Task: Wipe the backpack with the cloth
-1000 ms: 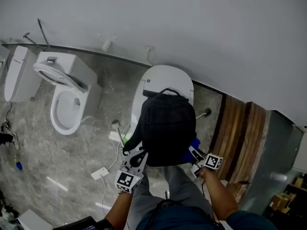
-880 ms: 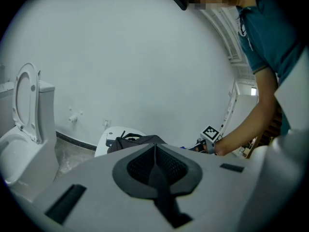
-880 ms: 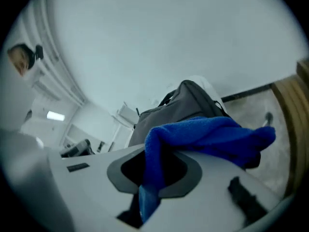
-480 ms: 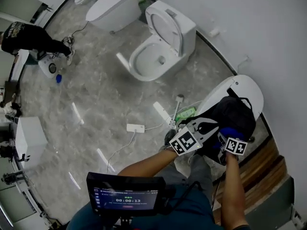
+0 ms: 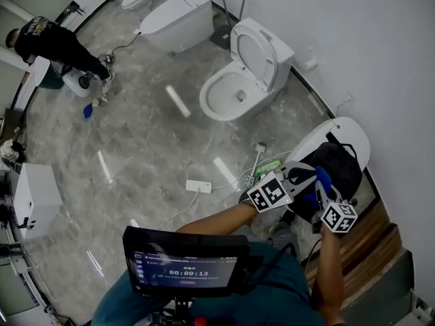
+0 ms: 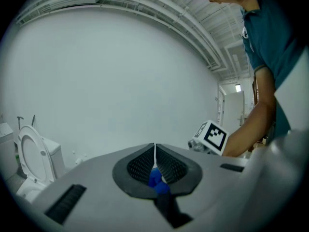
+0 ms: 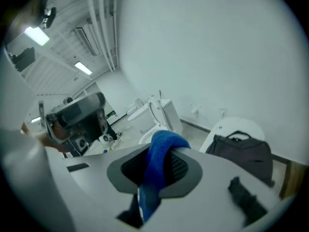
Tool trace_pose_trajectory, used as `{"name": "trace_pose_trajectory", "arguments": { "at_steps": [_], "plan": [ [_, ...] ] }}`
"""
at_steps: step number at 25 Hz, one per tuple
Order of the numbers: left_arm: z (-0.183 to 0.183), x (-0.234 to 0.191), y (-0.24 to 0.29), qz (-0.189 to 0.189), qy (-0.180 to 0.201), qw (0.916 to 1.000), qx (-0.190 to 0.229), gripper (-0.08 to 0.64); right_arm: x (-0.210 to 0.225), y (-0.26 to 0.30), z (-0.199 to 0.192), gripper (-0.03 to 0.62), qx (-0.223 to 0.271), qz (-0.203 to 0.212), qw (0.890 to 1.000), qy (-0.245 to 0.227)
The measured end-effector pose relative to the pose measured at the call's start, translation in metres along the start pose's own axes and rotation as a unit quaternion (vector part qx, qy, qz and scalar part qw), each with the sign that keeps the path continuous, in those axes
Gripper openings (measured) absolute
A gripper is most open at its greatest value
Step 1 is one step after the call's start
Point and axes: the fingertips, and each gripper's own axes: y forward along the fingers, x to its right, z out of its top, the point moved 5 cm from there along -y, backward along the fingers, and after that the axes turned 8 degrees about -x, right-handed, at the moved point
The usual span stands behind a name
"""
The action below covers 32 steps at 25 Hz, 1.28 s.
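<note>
Marbled floor, rounded black backpack, blue cloth

The black backpack lies on the white toilet lid at the right of the frame. The blue cloth is bunched, pinched in my left gripper and right gripper.

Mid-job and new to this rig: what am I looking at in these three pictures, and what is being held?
There is no robot arm: a person holds a two-jaw gripper in each hand. The head view looks down from a camera on the person's head; each gripper view looks along that gripper's own jaws. The left gripper and the right gripper are both shut on the blue cloth, close by the black backpack. The backpack sits on a closed white toilet; an open toilet stands further off on the grey floor.
</note>
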Motion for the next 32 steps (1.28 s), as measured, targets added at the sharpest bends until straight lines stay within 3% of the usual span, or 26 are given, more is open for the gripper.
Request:
{"name": "trace_pose_trajectory", "arguments": {
  "at_steps": [5, 10, 15, 21, 28, 32],
  "plan": [
    [0.006, 0.015, -0.047, -0.019, 0.002, 0.9997, 0.013, 0.015, -0.067, -0.088, 0.039, 0.051, 0.137, -0.059, 0.987, -0.060],
    [0.005, 0.029, -0.090, -0.040, 0.014, 0.9990, 0.018, 0.015, -0.126, -0.174, 0.059, 0.051, 0.273, -0.108, 0.950, -0.103],
    [0.007, 0.059, -0.143, -0.035, 0.032, 0.9987, 0.017, 0.015, -0.187, -0.253, 0.046, 0.051, 0.340, -0.139, 0.918, -0.153],
    [-0.006, 0.130, -0.211, -0.031, 0.048, 0.9982, 0.021, 0.015, -0.249, -0.338, -0.035, 0.051, 0.390, -0.164, 0.893, -0.154],
    [-0.045, 0.236, -0.276, -0.032, 0.044, 0.9980, 0.030, 0.015, -0.310, -0.409, -0.156, 0.051, 0.401, -0.185, 0.885, -0.145],
    [-0.061, 0.283, -0.320, -0.027, 0.043, 0.9982, 0.032, 0.015, -0.346, -0.430, -0.199, 0.051, 0.409, -0.180, 0.884, -0.139]
  ]
}}
